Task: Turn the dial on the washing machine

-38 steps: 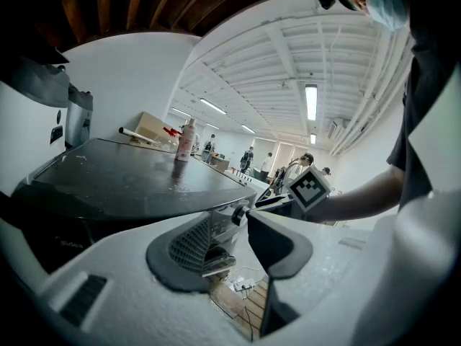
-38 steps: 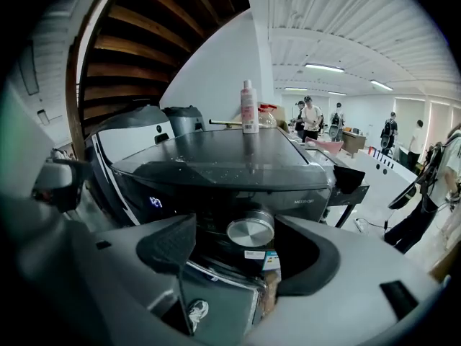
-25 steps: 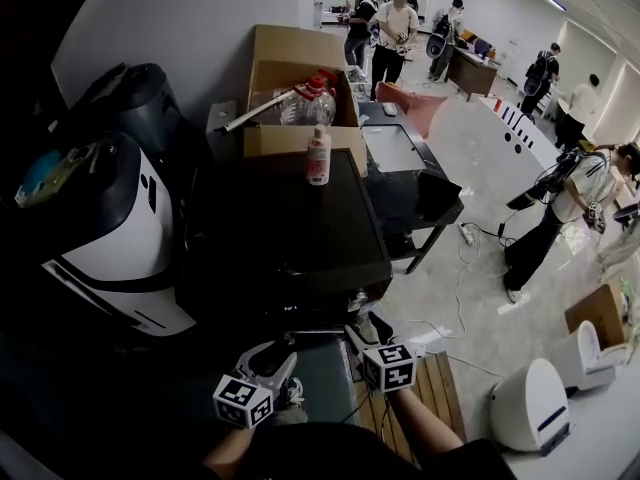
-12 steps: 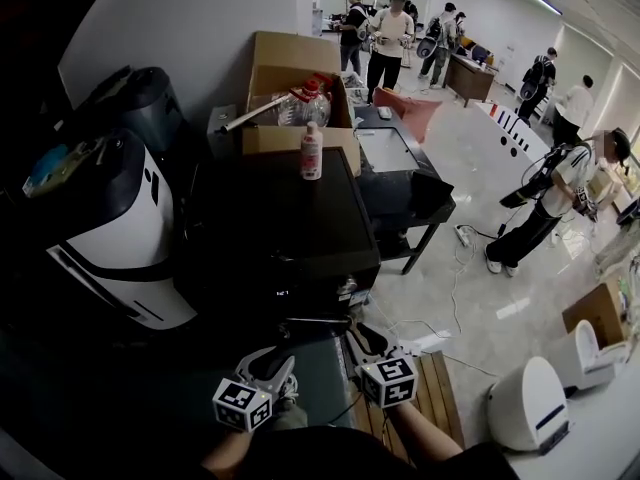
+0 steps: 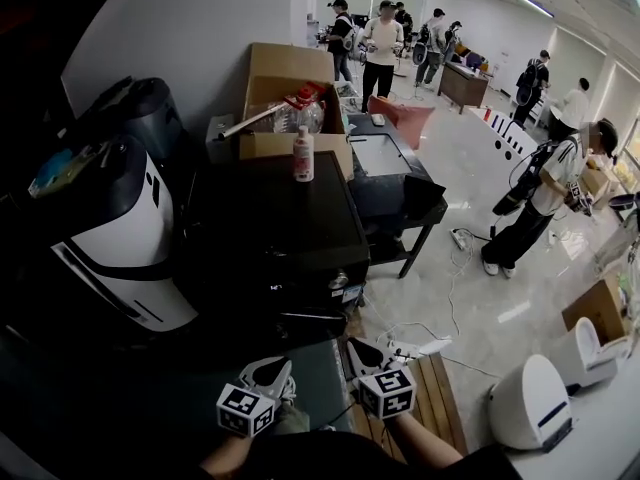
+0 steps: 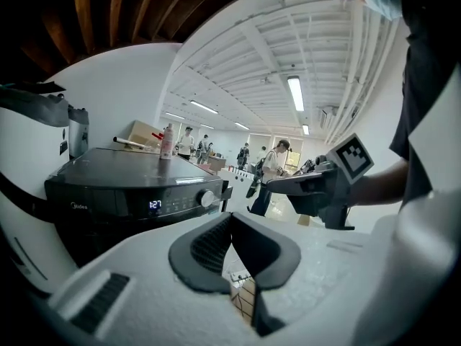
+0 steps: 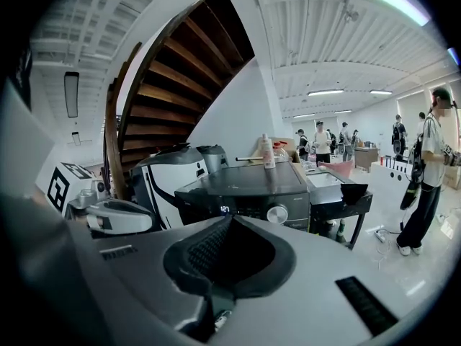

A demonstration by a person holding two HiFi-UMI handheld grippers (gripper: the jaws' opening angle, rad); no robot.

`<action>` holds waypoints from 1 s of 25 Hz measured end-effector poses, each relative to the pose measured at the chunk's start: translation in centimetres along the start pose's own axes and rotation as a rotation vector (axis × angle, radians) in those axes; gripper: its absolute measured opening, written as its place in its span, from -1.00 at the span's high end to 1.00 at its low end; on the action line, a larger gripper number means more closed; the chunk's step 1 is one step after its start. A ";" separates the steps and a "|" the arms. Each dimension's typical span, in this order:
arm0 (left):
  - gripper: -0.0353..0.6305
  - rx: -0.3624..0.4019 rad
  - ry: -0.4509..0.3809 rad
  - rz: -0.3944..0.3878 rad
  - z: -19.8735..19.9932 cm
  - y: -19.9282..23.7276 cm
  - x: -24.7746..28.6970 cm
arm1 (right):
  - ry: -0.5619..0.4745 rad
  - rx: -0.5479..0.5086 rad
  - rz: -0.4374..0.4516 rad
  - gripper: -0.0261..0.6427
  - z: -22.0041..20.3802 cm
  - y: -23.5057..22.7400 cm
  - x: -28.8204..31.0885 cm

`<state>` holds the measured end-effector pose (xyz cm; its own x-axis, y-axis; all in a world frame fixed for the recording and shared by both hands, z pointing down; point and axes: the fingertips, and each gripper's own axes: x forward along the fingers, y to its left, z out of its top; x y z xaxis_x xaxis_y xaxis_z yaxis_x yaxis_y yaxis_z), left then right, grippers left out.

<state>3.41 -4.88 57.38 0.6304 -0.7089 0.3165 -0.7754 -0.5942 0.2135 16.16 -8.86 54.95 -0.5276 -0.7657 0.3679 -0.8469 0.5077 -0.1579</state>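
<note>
From the head view I can hardly see the front of the washing machine (image 5: pixel 270 238). It is very dark there, and the dial (image 5: pixel 338 281) is only a tiny pale spot. In the left gripper view the lit numbers (image 6: pixel 155 205) beside the dial are too small for me to read. The bottle (image 5: pixel 302 154) on top has a label I cannot read either. The cardboard box (image 5: pixel 290 98) behind it hides most of what lies inside. The white machine (image 5: pixel 120 238) at the left fades into the dark corner. The person's right arm (image 5: pixel 430 440) is cut off by the bottom edge.
</note>
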 end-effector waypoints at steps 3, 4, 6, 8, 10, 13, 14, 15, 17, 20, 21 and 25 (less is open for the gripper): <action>0.86 0.005 0.009 -0.007 -0.5 -0.9 -0.2 | -0.004 -0.003 0.004 0.92 -0.3 0.1 -0.9; 0.86 0.006 0.009 -0.009 -0.6 -1.3 -0.3 | -0.008 -0.003 0.003 0.92 -0.4 0.2 -1.3; 0.86 0.010 0.005 -0.011 -0.8 -1.7 -0.4 | -0.018 -0.004 0.000 0.93 -0.4 0.3 -1.8; 0.86 0.013 0.001 -0.011 -0.9 -1.9 -0.5 | -0.031 -0.009 -0.006 0.93 -0.4 0.6 -2.2; 0.86 0.011 -0.005 -0.007 -0.9 -1.9 -0.7 | -0.037 -0.015 -0.012 0.93 -0.4 0.8 -2.5; 0.86 0.008 -0.011 -0.001 -1.1 -2.0 -1.1 | -0.043 -0.011 -0.015 0.93 -0.4 1.0 -2.8; 0.86 0.007 -0.011 0.001 -1.2 -2.1 -1.2 | -0.044 -0.010 -0.015 0.93 -0.4 1.1 -2.8; 0.86 0.005 -0.011 0.002 -1.4 -2.2 -1.3 | -0.047 -0.011 -0.015 0.93 -0.4 1.2 -2.9; 0.86 0.004 -0.012 0.004 -1.6 -2.3 -1.5 | -0.052 -0.013 -0.014 0.93 -0.3 1.4 -2.9; 0.86 0.005 -0.014 0.010 -1.6 -2.4 -1.9 | -0.057 -0.018 -0.013 0.93 -0.1 1.7 -3.0; 0.86 0.005 -0.015 0.011 -1.5 -2.4 -2.0 | -0.057 -0.019 -0.013 0.93 -0.1 1.7 -2.9; 0.86 0.006 -0.019 0.012 -1.7 -2.4 -2.3 | -0.057 -0.020 -0.016 0.93 -0.2 1.9 -2.9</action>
<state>3.73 -1.23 57.69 0.6213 -0.7231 0.3019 -0.7830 -0.5875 0.2042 16.08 -5.61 53.79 -0.5176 -0.7947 0.3171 -0.8540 0.5027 -0.1341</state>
